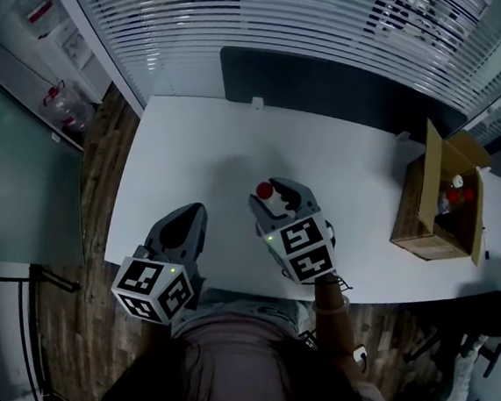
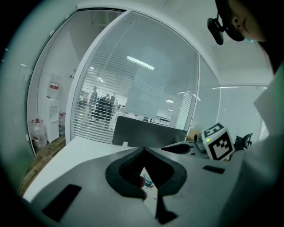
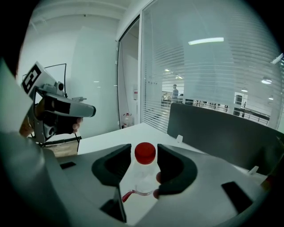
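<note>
Left gripper (image 2: 143, 151) fingers together; white table (image 2: 84, 147), right gripper (image 2: 177, 148) beyond.

The right gripper (image 3: 144, 156) has a matt grey plastic shell and darker, dull, rubbery-looking jaw pads. The left gripper (image 2: 143, 155) looks the same. Each marker cube (image 1: 306, 247) carries flat black-and-white print. Between the right jaws stands a bottle (image 3: 141, 177) of clear, glossy plastic with a smooth red plastic cap (image 3: 145, 151). The table (image 1: 204, 138) top is smooth, matt white. The floor (image 1: 107, 137) on the left shows wood-grain planks. At the far right is a box (image 1: 412, 211) of plain brown cardboard, dull and slightly rough. The far partition panel (image 1: 332, 88) looks dark and matt.
</note>
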Available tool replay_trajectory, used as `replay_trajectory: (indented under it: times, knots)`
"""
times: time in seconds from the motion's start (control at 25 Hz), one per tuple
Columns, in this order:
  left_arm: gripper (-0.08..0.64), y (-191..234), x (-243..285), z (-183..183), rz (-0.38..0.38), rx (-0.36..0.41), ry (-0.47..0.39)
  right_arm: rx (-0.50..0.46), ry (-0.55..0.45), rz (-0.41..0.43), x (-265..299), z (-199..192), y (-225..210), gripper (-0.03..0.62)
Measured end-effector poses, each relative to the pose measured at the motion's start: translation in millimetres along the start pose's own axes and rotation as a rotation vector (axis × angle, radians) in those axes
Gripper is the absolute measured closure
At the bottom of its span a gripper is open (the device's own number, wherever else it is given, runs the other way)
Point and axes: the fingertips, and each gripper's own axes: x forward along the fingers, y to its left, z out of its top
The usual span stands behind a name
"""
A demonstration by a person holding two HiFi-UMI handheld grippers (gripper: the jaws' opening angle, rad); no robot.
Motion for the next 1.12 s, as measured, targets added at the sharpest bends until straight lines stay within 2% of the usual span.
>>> replay_trajectory:
  times: [0.68,0.92,1.12]
  knots:
    - [0.552,-45,-6,-1,-0.039,0.017,-0.017,0.053,-0.036,-0.052,-56,-8,-12,0.422]
    - [0.552,-68,-5,-5,-0.043,0.017,-0.019,0.079,-0.036,-0.085,-80,-21,-27,0.49]
    - [0.552,-90,-5,-6,-0.031,0.007,-0.029,0.066,-0.018,-0.092,-99,-35,-36,0.511]
